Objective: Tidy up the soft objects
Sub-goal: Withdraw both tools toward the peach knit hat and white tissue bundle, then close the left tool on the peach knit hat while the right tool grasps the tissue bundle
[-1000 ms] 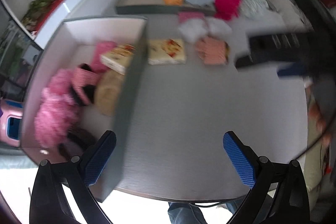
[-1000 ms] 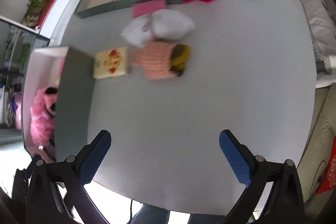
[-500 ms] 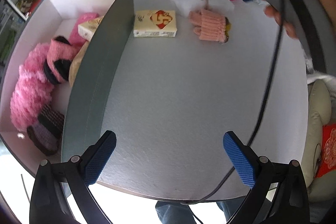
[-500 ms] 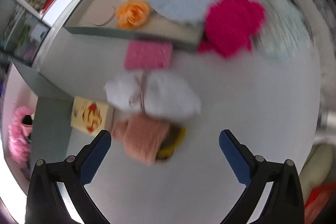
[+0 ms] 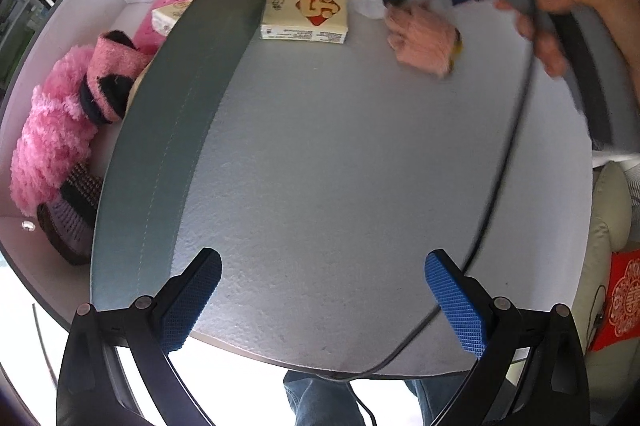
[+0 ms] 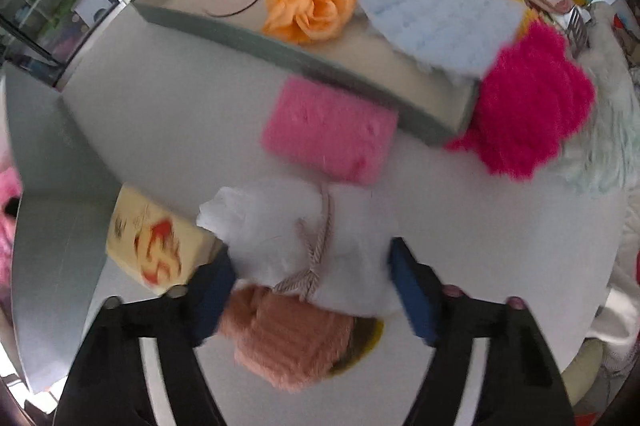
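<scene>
The right gripper (image 6: 310, 290) has just been closing around the white tied bundle (image 6: 288, 238) on the bench (image 5: 340, 154), beside the tissue pack (image 6: 154, 242), probably to lift it, while the left gripper (image 5: 324, 294) hovers open and empty.

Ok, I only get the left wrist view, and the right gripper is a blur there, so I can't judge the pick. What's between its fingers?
Observer: The white fluffy bundle, tied round its middle with a cord. The right gripper has just been closing its jaws, one on each side of it; I cannot tell whether the pads press yet.
Operator: What lies beyond the bundle?
Observer: A pink pad, flat on the table between the bundle and the grey tray.
Operator: Anything at the tray's corner?
Observer: A magenta fluffy piece sits against it.
</scene>
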A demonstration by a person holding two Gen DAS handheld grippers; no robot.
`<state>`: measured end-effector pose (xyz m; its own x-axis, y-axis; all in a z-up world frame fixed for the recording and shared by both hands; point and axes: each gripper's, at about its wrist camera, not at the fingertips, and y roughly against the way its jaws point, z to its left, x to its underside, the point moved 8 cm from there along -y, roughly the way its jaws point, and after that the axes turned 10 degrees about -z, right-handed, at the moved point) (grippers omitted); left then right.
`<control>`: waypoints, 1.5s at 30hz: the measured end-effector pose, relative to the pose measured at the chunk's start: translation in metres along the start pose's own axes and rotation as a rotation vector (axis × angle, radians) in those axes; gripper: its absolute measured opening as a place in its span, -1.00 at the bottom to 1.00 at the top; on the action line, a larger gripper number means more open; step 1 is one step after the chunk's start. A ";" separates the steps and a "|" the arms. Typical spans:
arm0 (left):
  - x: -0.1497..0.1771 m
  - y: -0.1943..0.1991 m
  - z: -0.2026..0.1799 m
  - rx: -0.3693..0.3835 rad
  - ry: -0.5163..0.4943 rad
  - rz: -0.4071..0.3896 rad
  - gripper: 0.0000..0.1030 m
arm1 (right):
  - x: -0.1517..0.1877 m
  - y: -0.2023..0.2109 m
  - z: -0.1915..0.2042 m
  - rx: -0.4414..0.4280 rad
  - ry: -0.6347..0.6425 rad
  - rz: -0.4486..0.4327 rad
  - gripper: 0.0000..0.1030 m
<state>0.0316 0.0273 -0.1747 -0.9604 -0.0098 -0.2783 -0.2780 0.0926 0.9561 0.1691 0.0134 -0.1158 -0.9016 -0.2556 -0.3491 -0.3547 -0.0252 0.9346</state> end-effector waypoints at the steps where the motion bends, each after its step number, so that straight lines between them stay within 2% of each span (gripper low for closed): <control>1: -0.002 -0.001 -0.002 0.000 -0.002 0.000 0.99 | 0.005 0.003 -0.002 -0.005 -0.004 0.001 0.31; 5: -0.011 -0.008 -0.007 0.004 -0.021 -0.004 0.99 | 0.043 0.019 -0.017 -0.049 -0.096 0.042 0.28; 10: -0.013 -0.012 -0.018 0.005 -0.062 0.000 0.99 | 0.123 0.041 -0.044 -0.095 -0.315 0.115 0.28; 13: -0.012 -0.014 -0.027 0.002 -0.093 0.004 0.99 | 0.170 0.058 -0.061 -0.104 -0.482 0.138 0.28; 16: -0.007 -0.013 -0.042 0.010 -0.145 0.006 0.99 | 0.205 0.074 -0.084 -0.113 -0.715 0.123 0.28; 18: -0.008 -0.011 -0.045 0.017 -0.180 0.007 0.99 | 0.233 0.084 -0.105 -0.083 -0.879 0.108 0.29; 21: -0.001 -0.010 -0.068 0.051 -0.227 0.011 0.99 | 0.271 0.093 -0.131 -0.062 -1.084 0.093 0.48; 22: 0.000 -0.008 -0.077 0.057 -0.248 0.001 0.99 | 0.275 0.089 -0.140 -0.081 -1.116 0.095 0.63; 24: -0.001 -0.008 -0.097 0.068 -0.302 -0.021 0.99 | 0.289 0.088 -0.144 -0.159 -1.203 0.102 0.66; 25: -0.001 -0.008 -0.109 0.084 -0.324 -0.028 0.99 | 0.294 0.091 -0.146 -0.171 -1.227 0.100 0.69; 27: -0.002 -0.009 -0.126 0.102 -0.344 -0.033 0.99 | 0.306 0.100 -0.155 -0.163 -1.258 0.062 0.73; 29: -0.006 -0.014 -0.141 0.119 -0.358 -0.035 0.99 | 0.307 0.113 -0.160 -0.164 -1.267 0.024 0.99; 34: -0.015 -0.038 -0.184 0.143 -0.377 -0.011 0.99 | 0.324 0.128 -0.158 -0.120 -1.229 -0.014 0.99; 37: -0.014 -0.063 -0.203 0.114 -0.407 0.021 0.99 | 0.342 0.135 -0.168 -0.058 -1.190 -0.003 0.99; 40: -0.011 -0.088 -0.211 0.070 -0.406 0.069 0.99 | 0.360 0.143 -0.180 -0.032 -1.157 0.011 0.99; 43: -0.012 -0.104 -0.199 -0.012 -0.411 0.076 0.99 | 0.363 0.145 -0.185 0.003 -1.094 0.029 0.99; 45: -0.016 -0.108 -0.185 -0.002 -0.377 0.086 0.99 | 0.360 0.145 -0.188 0.040 -1.023 0.040 0.99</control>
<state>0.0739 -0.1669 -0.2570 -0.9071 0.3644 -0.2108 -0.1972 0.0747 0.9775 -0.1607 -0.2643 -0.0931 -0.6855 0.6922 -0.2259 -0.3111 0.0020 0.9504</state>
